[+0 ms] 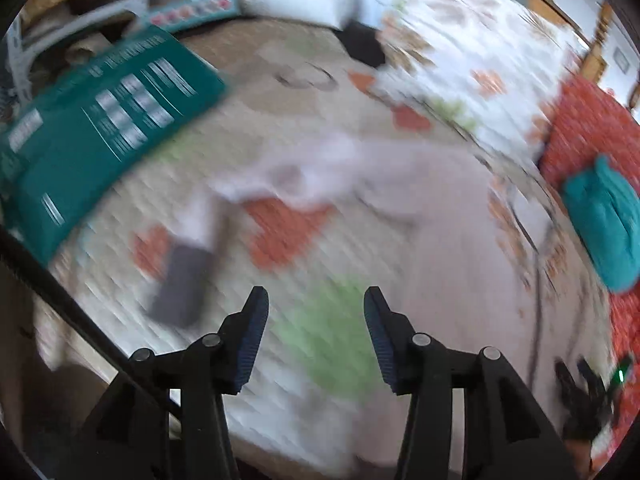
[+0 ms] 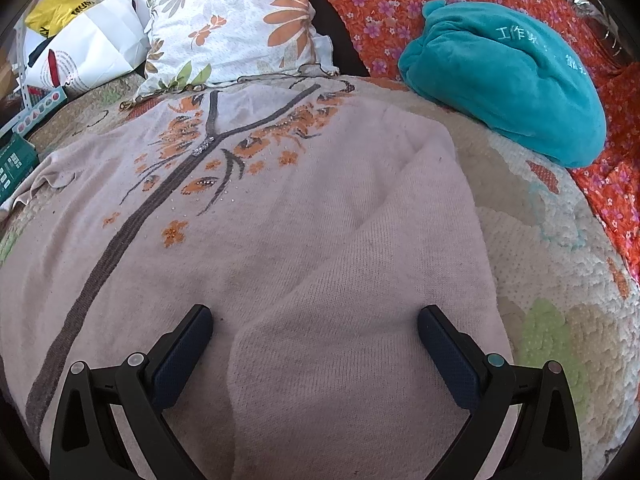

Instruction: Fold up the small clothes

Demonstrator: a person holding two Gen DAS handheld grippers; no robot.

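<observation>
Teal cushion [image 2: 508, 80] on orange floral cloth [image 2: 384, 4], flowered pillow [image 2: 240, 28], white bag [image 2: 92, 56], green box [image 1: 100, 128].

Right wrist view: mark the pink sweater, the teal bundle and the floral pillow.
pink sweater [image 2: 304, 208]: right wrist view, plain knit of the front.
teal bundle [image 2: 512, 92]: right wrist view, its top face.
floral pillow [image 2: 236, 28]: right wrist view, middle of its cover.

quilted floral bedspread [image 2: 568, 320], pale pink cardigan [image 2: 304, 208] spread flat on it, teal bundle [image 2: 508, 84], floral pillow [image 2: 240, 28]

Obstacles ring the sweater [image 2: 280, 240]
Teal bundle [image 2: 508, 84] at 1 o'clock, pillow [image 2: 240, 28] at 12, green box [image 1: 100, 128] at 10; bedspread [image 2: 560, 300] at 3 free.
</observation>
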